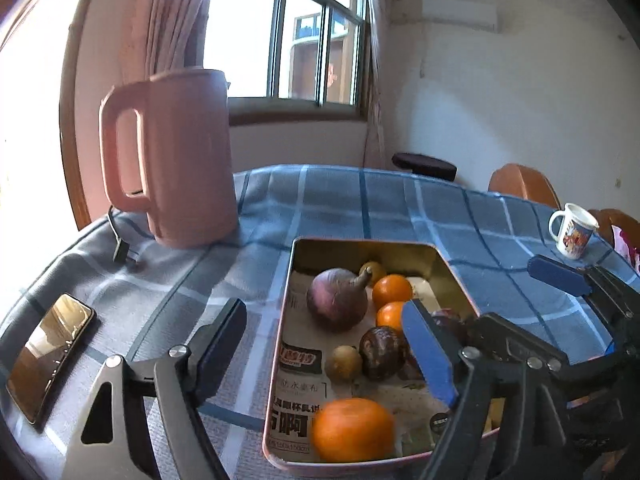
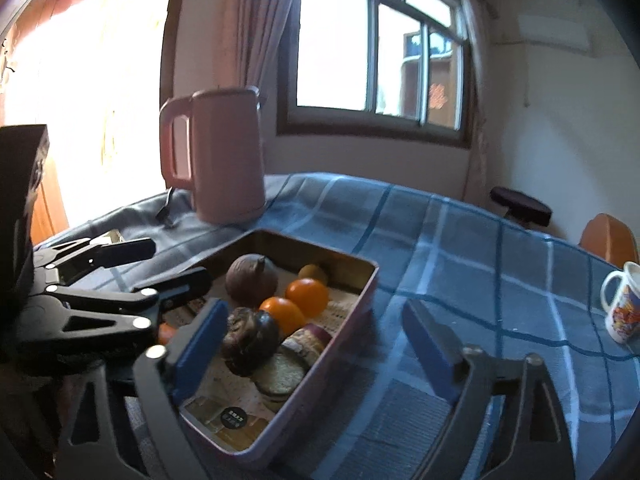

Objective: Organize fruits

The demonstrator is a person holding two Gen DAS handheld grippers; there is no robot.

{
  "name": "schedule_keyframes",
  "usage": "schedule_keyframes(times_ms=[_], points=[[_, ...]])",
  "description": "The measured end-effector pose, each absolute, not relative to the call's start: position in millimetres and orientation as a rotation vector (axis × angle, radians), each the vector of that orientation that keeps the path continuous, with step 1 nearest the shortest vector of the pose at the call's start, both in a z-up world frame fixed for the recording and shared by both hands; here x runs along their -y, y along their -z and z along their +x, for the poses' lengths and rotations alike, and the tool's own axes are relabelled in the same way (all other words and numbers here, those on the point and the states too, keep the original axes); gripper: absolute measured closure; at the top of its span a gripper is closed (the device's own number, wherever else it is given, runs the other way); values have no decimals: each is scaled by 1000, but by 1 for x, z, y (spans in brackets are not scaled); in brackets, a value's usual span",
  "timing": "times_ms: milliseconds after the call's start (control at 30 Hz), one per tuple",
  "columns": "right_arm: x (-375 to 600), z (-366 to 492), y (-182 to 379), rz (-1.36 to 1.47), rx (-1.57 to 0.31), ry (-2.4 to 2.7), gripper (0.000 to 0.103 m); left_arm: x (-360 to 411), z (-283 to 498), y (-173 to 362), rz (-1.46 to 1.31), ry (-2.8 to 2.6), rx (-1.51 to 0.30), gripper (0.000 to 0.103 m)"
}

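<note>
Both grippers stand wide and empty: left gripper (image 1: 326, 354) over the metal tray's (image 1: 280, 360) near-left rim, right gripper (image 2: 316, 354) straddling its right wall. Fruits – oranges (image 1: 392, 290), a purple bulb (image 1: 337, 299) (stem uppermost) – lie gathered inside, apparently sorted.

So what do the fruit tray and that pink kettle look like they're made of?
The tray looks like thin metal: its inner walls shine and reflect. The kettle looks like matte plastic, evenly pink with no glare, though a coated shell is possible.
</note>
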State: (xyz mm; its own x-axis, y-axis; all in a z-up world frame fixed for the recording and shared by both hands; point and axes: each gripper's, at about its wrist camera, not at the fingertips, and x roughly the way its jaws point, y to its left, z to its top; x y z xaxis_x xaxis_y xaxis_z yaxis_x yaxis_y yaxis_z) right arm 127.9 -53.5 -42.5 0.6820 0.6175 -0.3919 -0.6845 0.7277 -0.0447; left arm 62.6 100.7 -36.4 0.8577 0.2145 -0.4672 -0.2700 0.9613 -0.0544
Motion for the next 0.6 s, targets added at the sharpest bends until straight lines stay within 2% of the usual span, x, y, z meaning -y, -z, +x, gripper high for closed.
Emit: schedule_keyframes(times_ms=[233, 600], points=[[64, 118, 38, -168, -307, -681, 0, -96, 57, 33, -102, -275, -442, 22], [78, 121, 37, -108, -304, -622, 0, -94, 53, 32, -83, -305, -417, 21]])
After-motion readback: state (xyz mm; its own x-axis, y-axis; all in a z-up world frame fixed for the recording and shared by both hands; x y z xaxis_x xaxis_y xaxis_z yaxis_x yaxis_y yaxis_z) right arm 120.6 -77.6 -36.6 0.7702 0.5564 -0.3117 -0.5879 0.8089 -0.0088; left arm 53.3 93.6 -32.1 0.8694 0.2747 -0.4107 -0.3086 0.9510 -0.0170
